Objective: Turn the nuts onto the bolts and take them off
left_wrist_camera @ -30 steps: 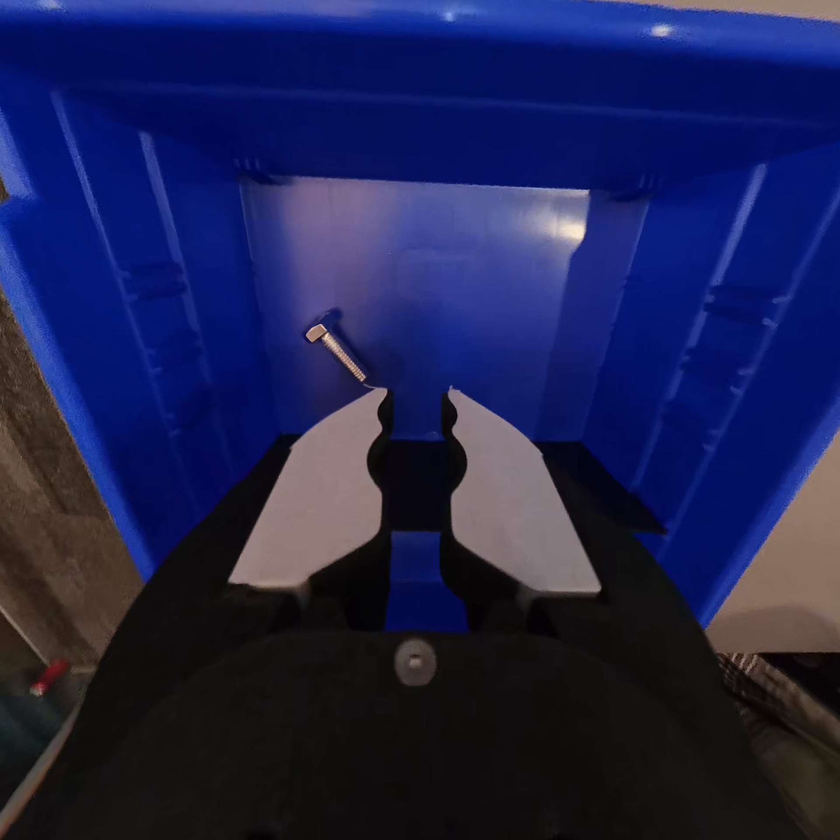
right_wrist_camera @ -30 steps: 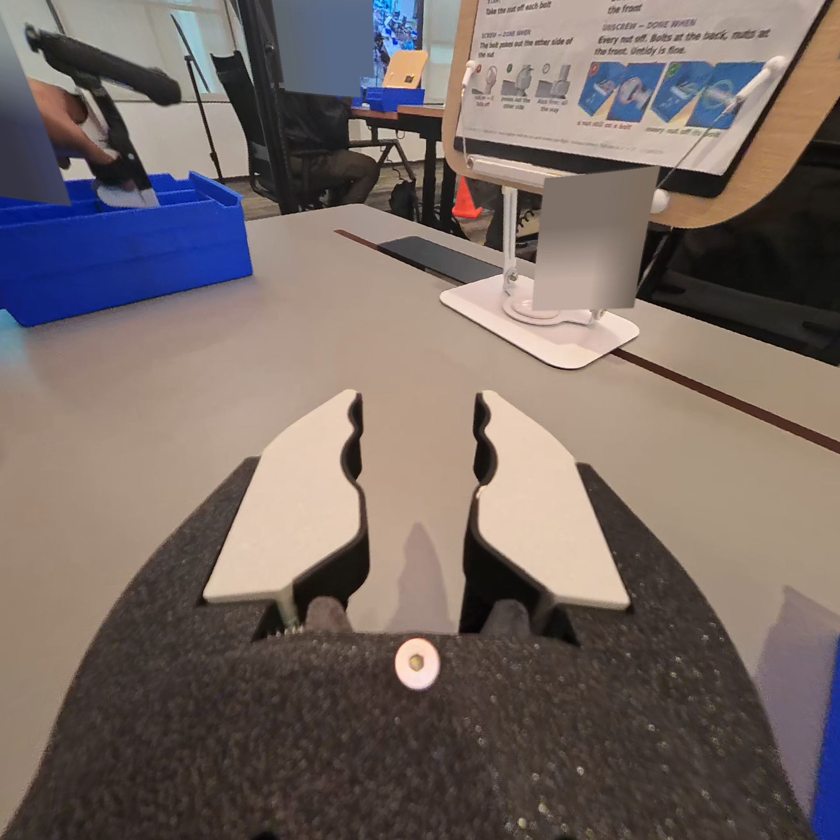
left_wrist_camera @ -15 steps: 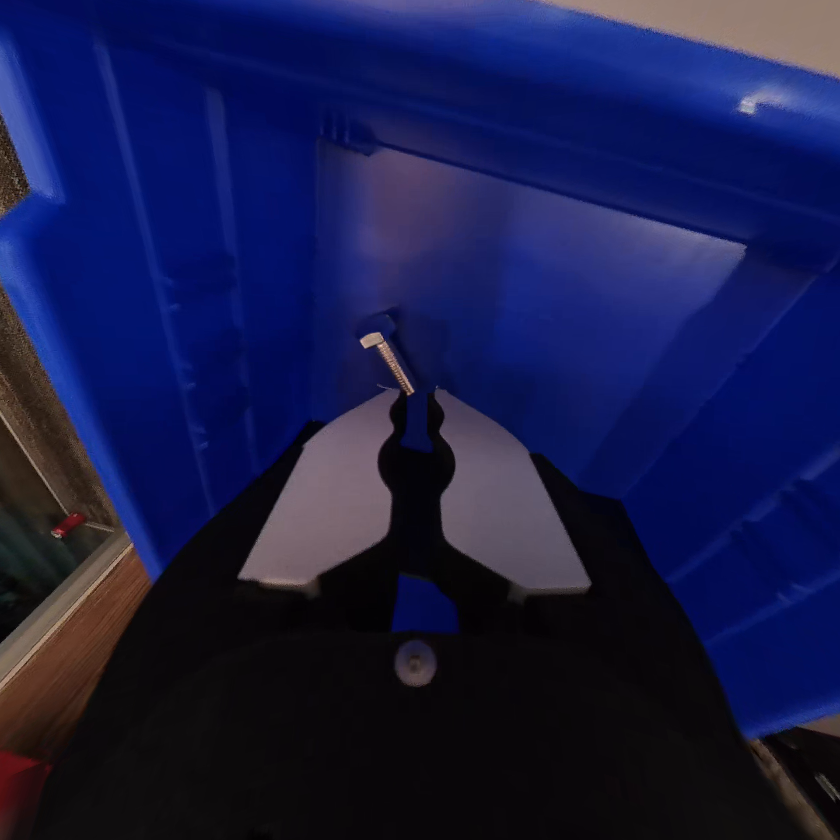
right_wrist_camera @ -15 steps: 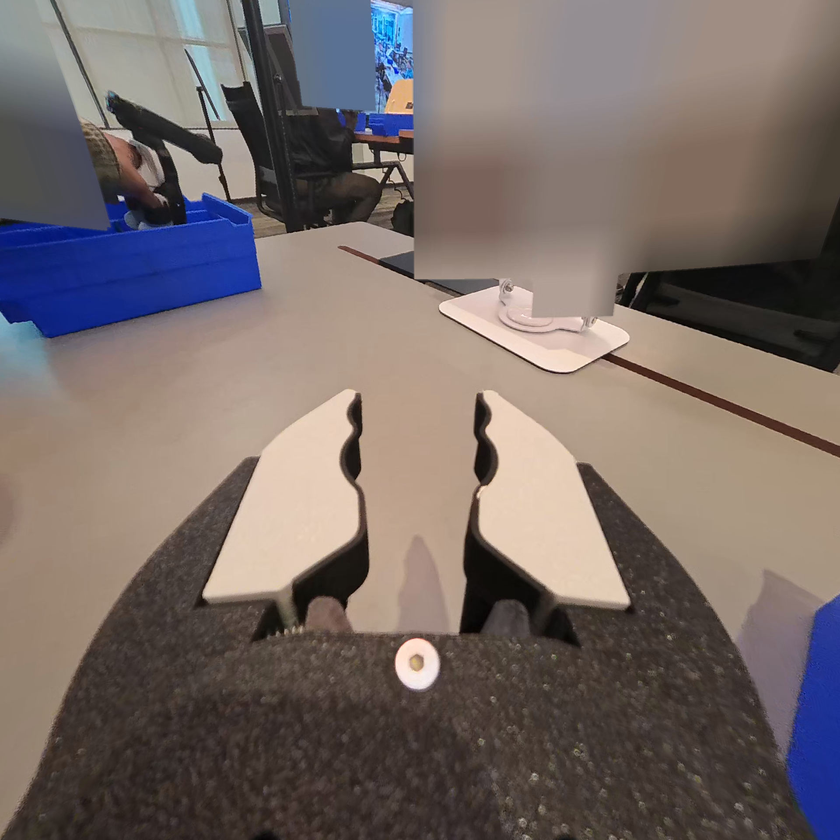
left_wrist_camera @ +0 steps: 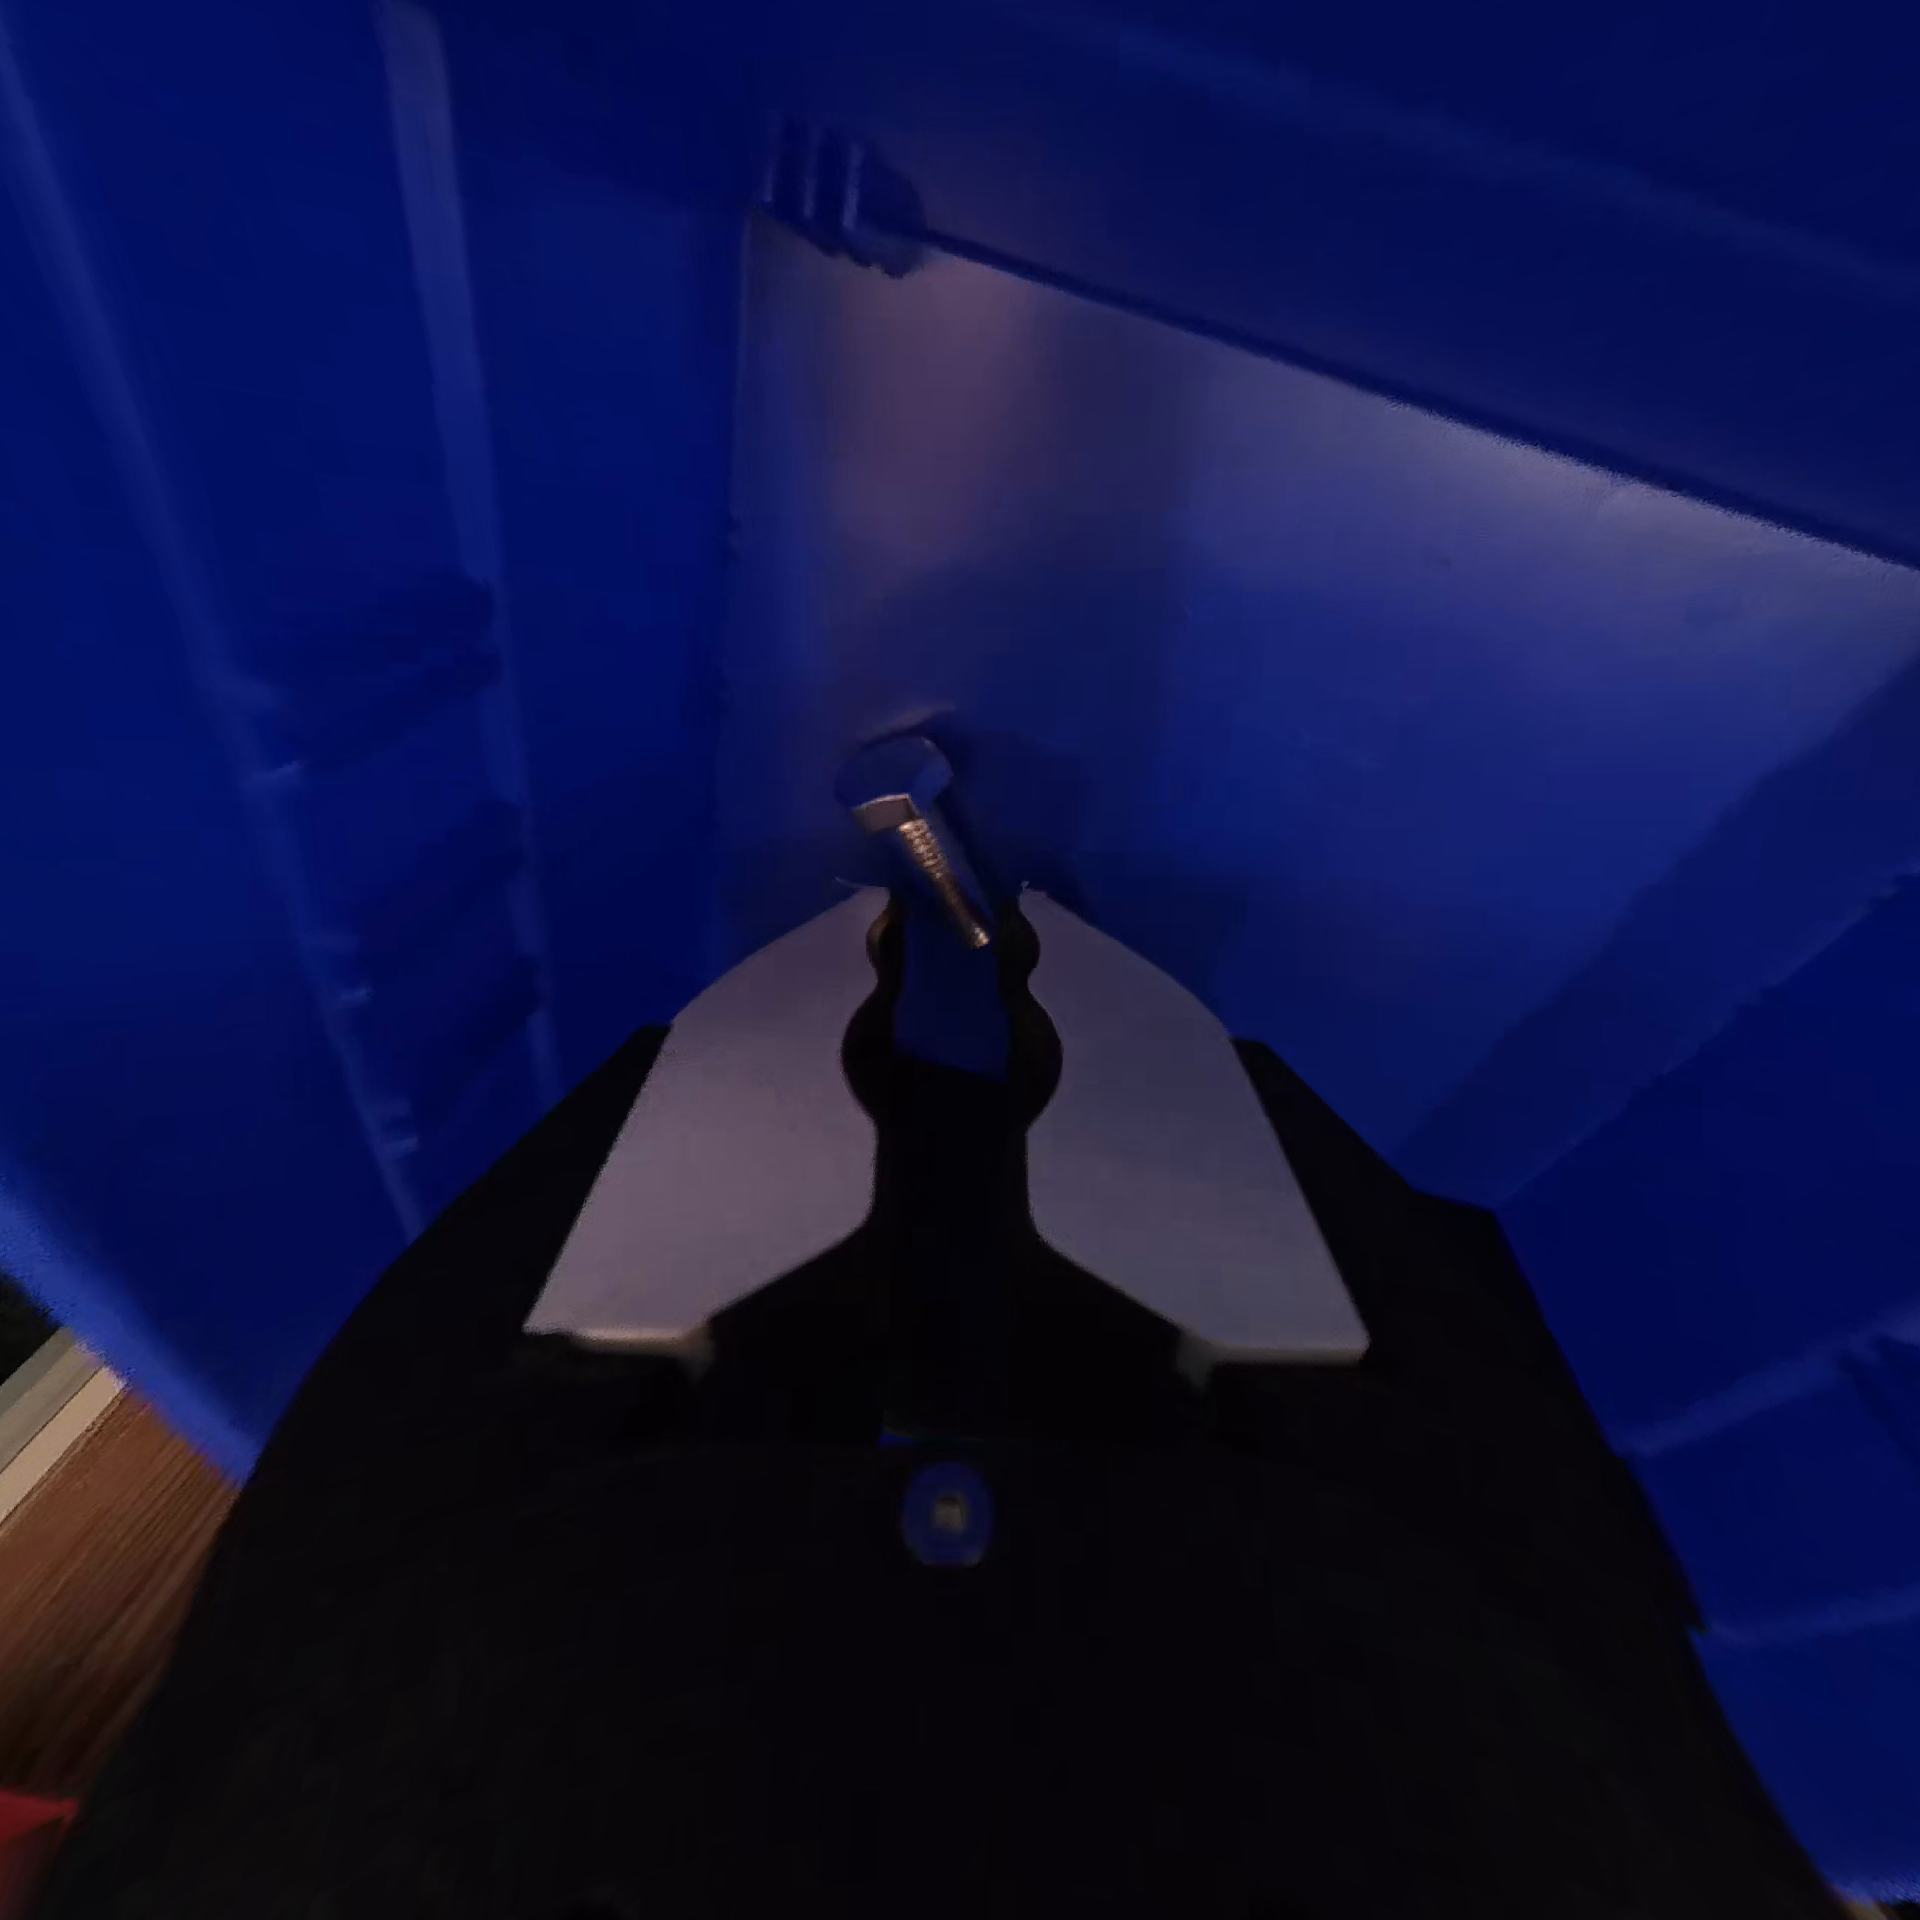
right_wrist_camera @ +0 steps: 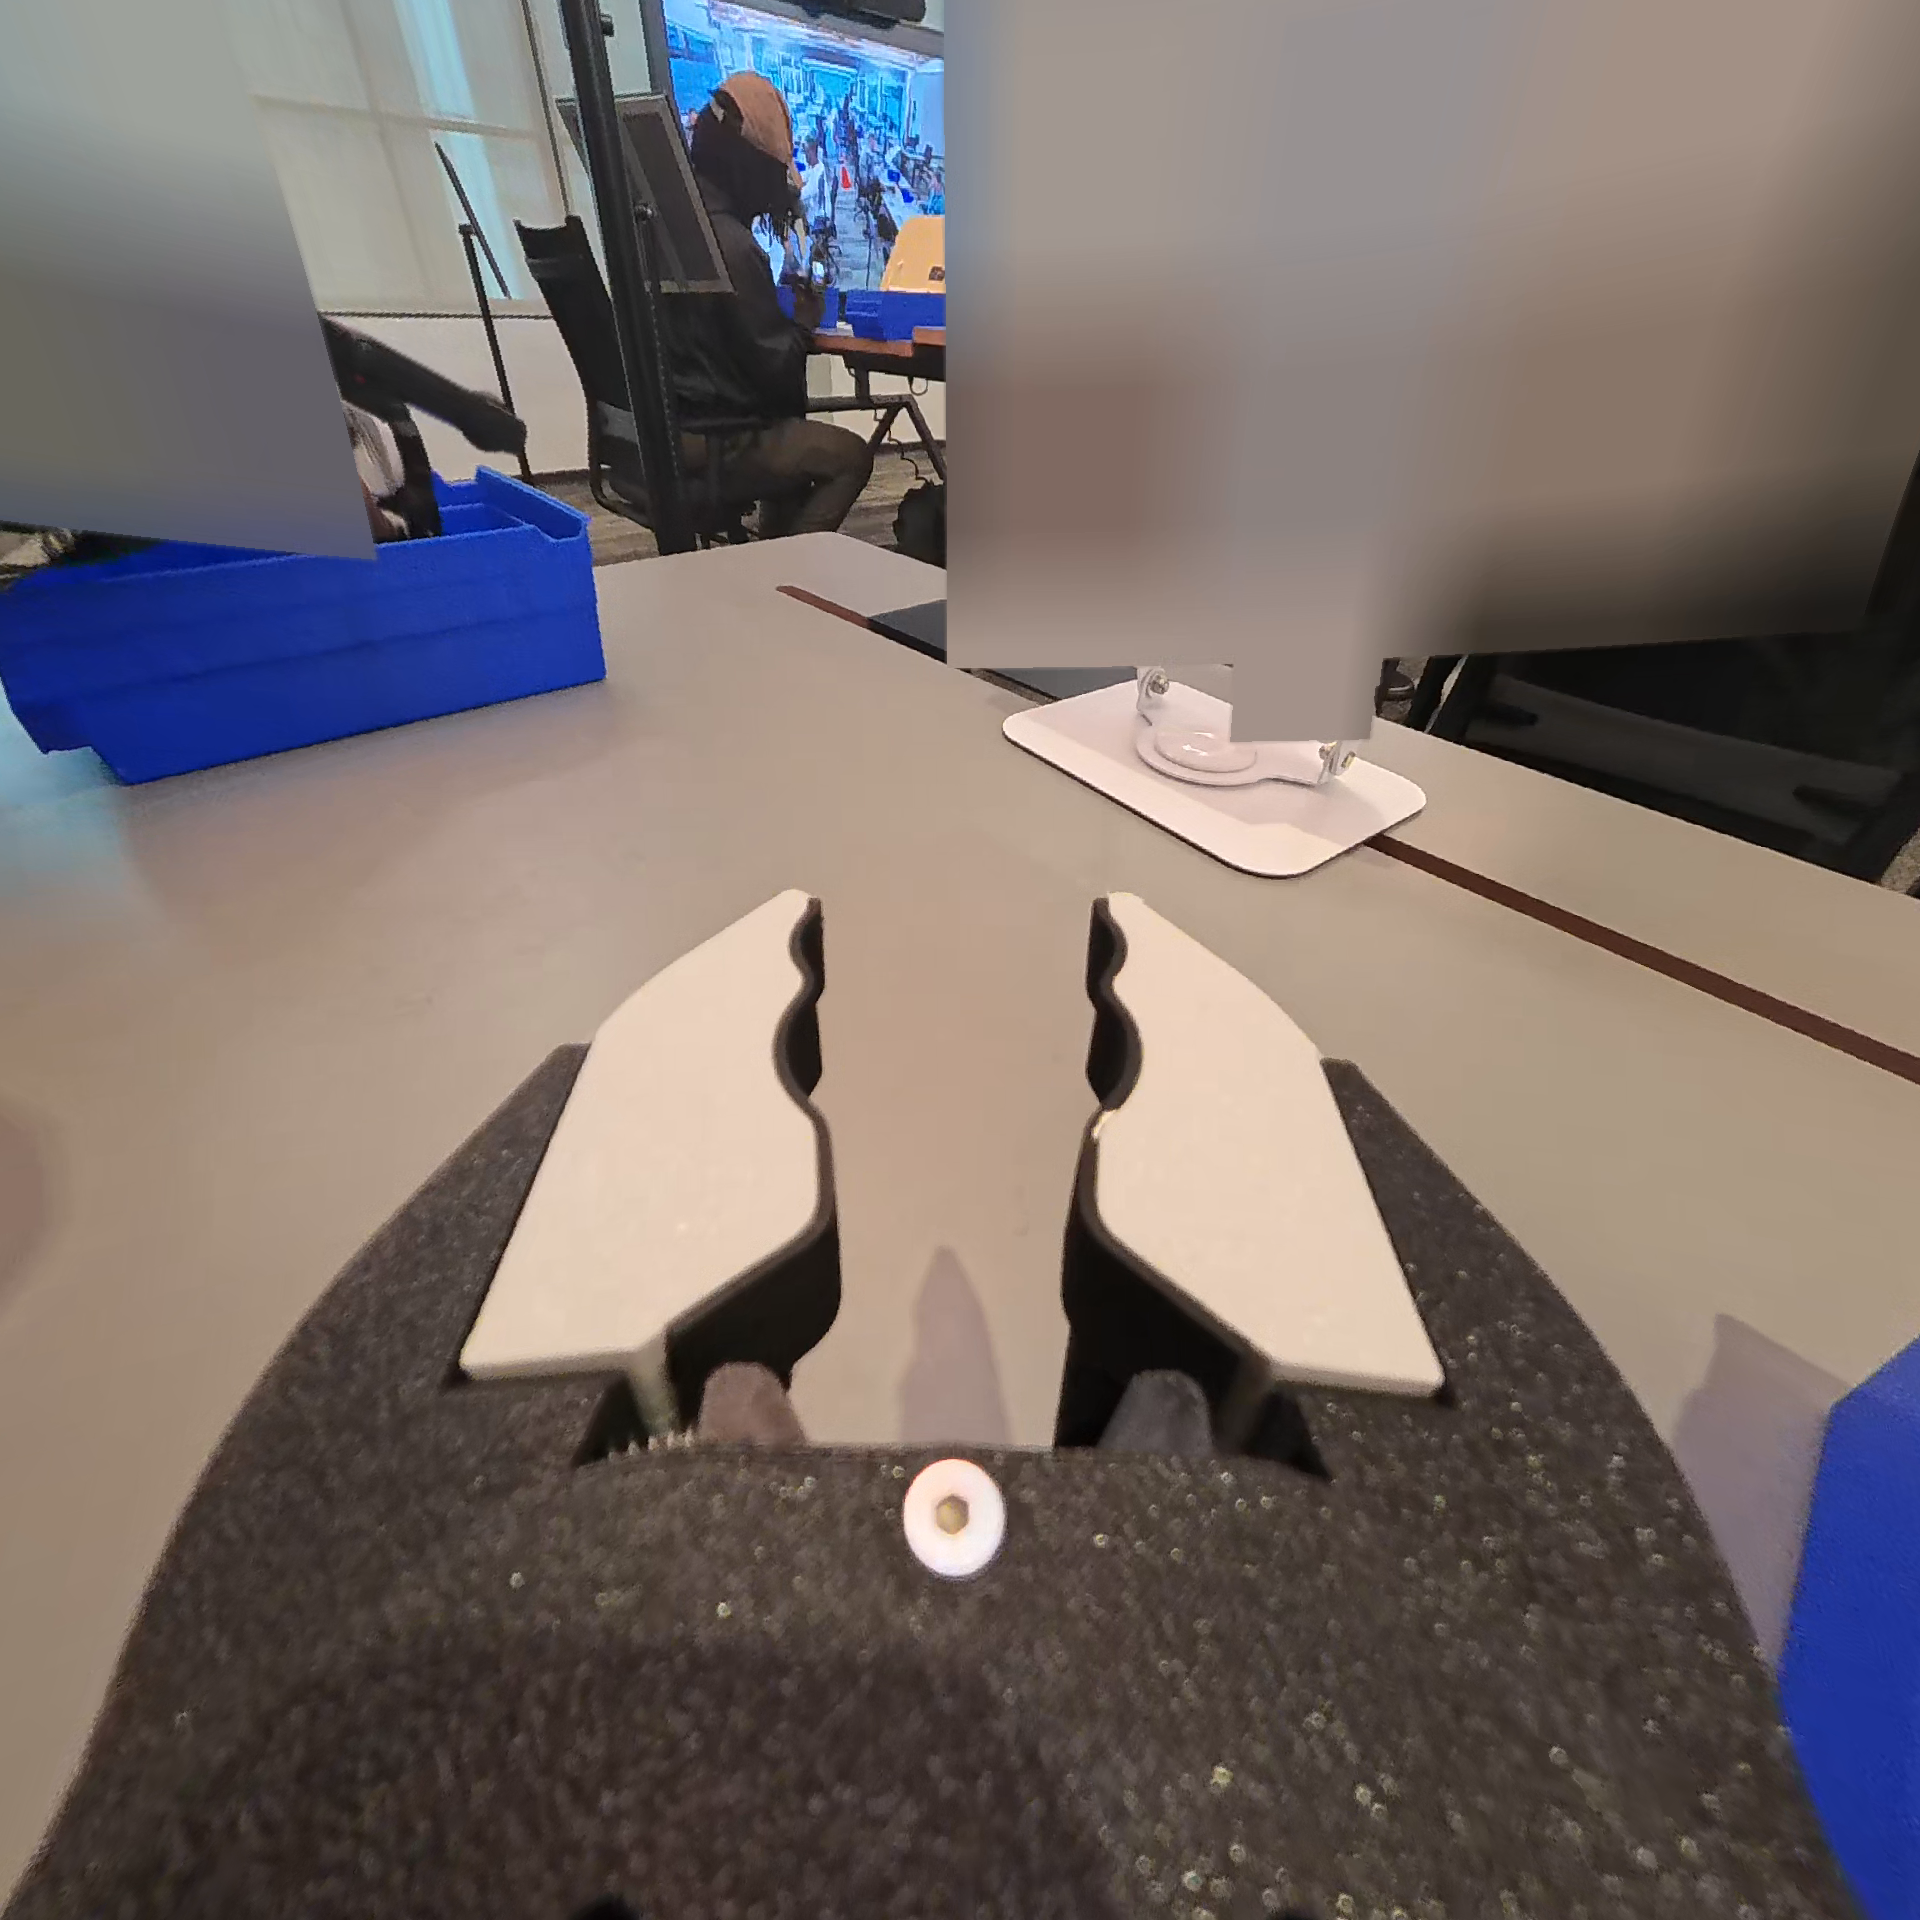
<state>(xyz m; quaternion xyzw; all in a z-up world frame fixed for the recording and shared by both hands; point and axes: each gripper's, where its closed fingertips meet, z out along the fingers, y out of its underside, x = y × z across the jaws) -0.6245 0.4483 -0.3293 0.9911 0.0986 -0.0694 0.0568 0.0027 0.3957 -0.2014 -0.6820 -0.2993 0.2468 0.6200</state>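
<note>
While reaching deep into the blue bin (left_wrist_camera: 1351,727), bringing the left hand-held gripper (left_wrist_camera: 951,914) down with jaws narrowly parted around the tip of a hex bolt (left_wrist_camera: 920,847), not clamping it. Bolt lying on the bin floor near the left wall, head pointing away. Meanwhile holding the right hand-held gripper (right_wrist_camera: 954,914) wide open and empty, hovering over the grey bench (right_wrist_camera: 727,810), well apart from the bin (right_wrist_camera: 312,644).

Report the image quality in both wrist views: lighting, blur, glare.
Left wrist view: dim and underexposed inside the blue bin, slightly soft, the bolt still readable, a pale sheen on the bin floor. Right wrist view: bright and even, the right gripper sharp, wide-angle bending at the edges, grey privacy patches over the background.
</note>
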